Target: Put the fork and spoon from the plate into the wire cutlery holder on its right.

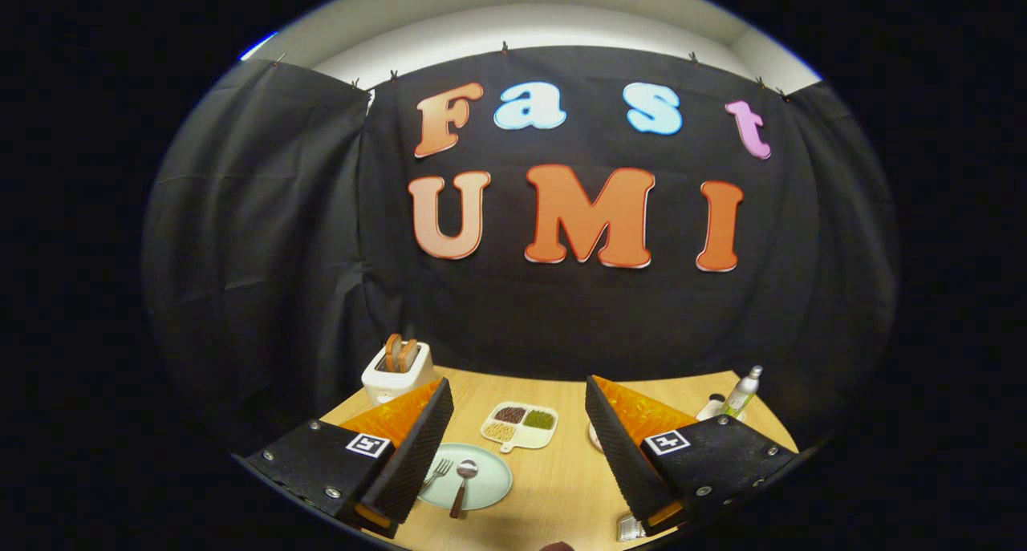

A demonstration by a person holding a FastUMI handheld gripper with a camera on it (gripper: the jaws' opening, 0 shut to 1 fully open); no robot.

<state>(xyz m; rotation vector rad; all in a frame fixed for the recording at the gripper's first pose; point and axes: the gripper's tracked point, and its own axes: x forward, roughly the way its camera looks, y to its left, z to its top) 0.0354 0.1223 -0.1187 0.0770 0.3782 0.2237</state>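
A pale green plate [489, 487] lies on the wooden table just inside my left finger. On it rest a fork [437, 472], partly hidden behind that finger, and a spoon [463, 484] with a dark handle beside it. My gripper [520, 447] hangs open above the table with nothing between its fingers. A bit of wire holder [630, 527] peeks out by the base of my right finger, to the right of the plate.
A white divided dish [520, 424] with grains sits beyond the plate. A white toaster [395, 372] with bread stands at the back left. A spray bottle [742, 392] and a small white item stand at the back right. The table [562, 479] ends at the black cloth.
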